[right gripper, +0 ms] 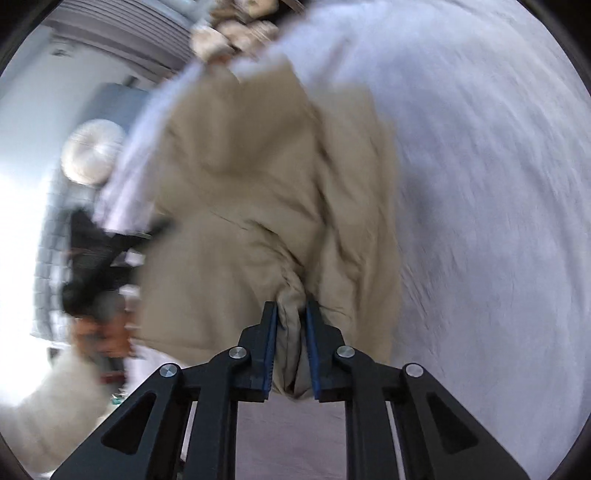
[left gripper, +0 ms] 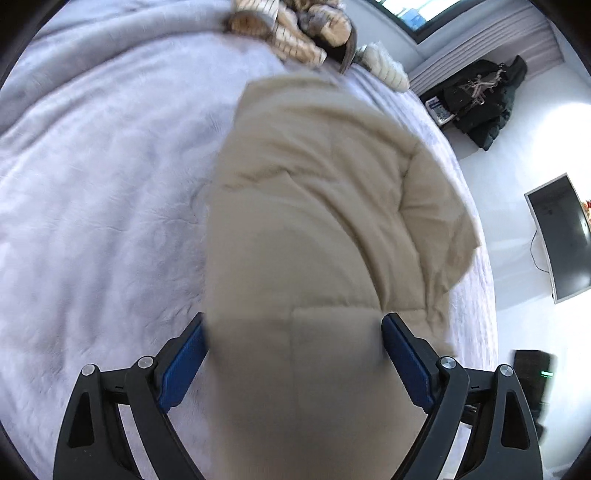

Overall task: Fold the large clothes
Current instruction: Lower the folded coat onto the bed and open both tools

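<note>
Nearest the left wrist camera, the left gripper point(left gripper: 293, 334) stands wide open; its blue pads point(left gripper: 184, 363) flank a broad fold of the beige garment point(left gripper: 314, 206), the fabric passing between them; whether the pads press on it cannot be told through the blur. The garment runs from the near edge toward the far side across the pale lilac bedspread point(left gripper: 92, 192); a heap of striped brown and cream clothes point(left gripper: 291, 33) lies at the far end; to the right, off the bed, a dark coat point(left gripper: 480, 99) hangs and a monitor point(left gripper: 561, 236) stands against the white wall.

Nearest the right wrist camera, the right gripper point(right gripper: 291, 325) is almost closed; its pads point(right gripper: 270, 343) pinch a bunched ridge of the beige garment point(right gripper: 258, 192); left of the cloth the room is blurred; right of it lies the bedspread point(right gripper: 480, 192).
</note>
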Available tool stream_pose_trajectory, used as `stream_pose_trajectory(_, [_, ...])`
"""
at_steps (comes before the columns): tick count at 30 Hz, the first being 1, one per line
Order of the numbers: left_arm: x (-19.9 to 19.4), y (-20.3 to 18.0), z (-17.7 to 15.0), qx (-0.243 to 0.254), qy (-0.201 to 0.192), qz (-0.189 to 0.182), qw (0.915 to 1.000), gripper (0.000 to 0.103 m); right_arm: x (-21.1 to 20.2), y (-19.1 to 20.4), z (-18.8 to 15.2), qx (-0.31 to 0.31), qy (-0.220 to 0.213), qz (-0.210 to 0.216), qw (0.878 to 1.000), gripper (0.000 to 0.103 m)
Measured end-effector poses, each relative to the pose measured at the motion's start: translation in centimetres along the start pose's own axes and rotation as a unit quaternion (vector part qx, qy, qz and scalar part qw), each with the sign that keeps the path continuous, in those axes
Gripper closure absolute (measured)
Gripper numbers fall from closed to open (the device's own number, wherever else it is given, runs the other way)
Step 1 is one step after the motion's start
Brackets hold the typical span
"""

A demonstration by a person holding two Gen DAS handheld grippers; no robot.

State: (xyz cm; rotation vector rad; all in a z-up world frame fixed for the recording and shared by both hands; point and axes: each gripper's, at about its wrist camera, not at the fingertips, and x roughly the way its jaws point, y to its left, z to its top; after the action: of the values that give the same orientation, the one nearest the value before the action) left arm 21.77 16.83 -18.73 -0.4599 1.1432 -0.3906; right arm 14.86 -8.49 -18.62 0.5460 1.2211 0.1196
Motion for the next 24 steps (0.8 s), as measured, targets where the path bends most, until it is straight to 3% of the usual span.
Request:
stream_pose_trajectory(3, [-1.5, -0.7, -2.5, 0.017, 0.003, 0.005, 0.9998, 0.011, 2.5, -1.9, -0.6, 0.022, 0.004, -0.003, 1.000, 0.087])
stream_pose_trajectory(6, [1.4, -5.1, -4.3, 0.040, 0.016, 0.039, 0.9983, 0.011, 4.4, -2.4, -1.0, 0.005, 0.001, -0.013, 1.000, 0.089])
stream_pose_trajectory(9, [3.0, -5.2, -6.0, 0.051, 0.011, 0.067, 0.9964, 0.011, 4.9, -2.6, -1.2, 0.002, 0.014, -0.030, 0.999, 0.089])
stream_pose_trajectory(12, [3.0, -4.7, -5.4, 0.038, 0.012, 0.063, 0.9973, 0.011, 3.0, -1.1, -0.3, -0.014, 0.018, -0.053, 0.998, 0.089])
stream_pose_trajectory(15, [3.1, -4.4, -4.8, 0.038, 0.018, 0.061, 0.9973, 0.011, -1.5, 0.9, 0.8, -0.035, -0.038, -0.039, 0.998, 0.089])
stream_pose_trajectory(18, [3.1, -4.7, -5.2, 0.043, 0.021, 0.067, 0.9966, 0.011, -4.8, 3.2, 3.7, -0.065, -0.099, -0.040, 0.992, 0.089])
stream_pose_trajectory(20, [3.3, -4.4, -5.1, 0.042, 0.022, 0.075, 0.9961, 0.011, -4.8, 4.2, 6.9, -0.084, -0.131, -0.059, 0.986, 0.089])
stream_pose_trajectory(24, [3.0, -4.7, -5.3, 0.043, 0.026, 0.079, 0.9956, 0.011, 0.0, 2.7, 12.0, -0.046, -0.109, -0.112, 0.987, 0.089])
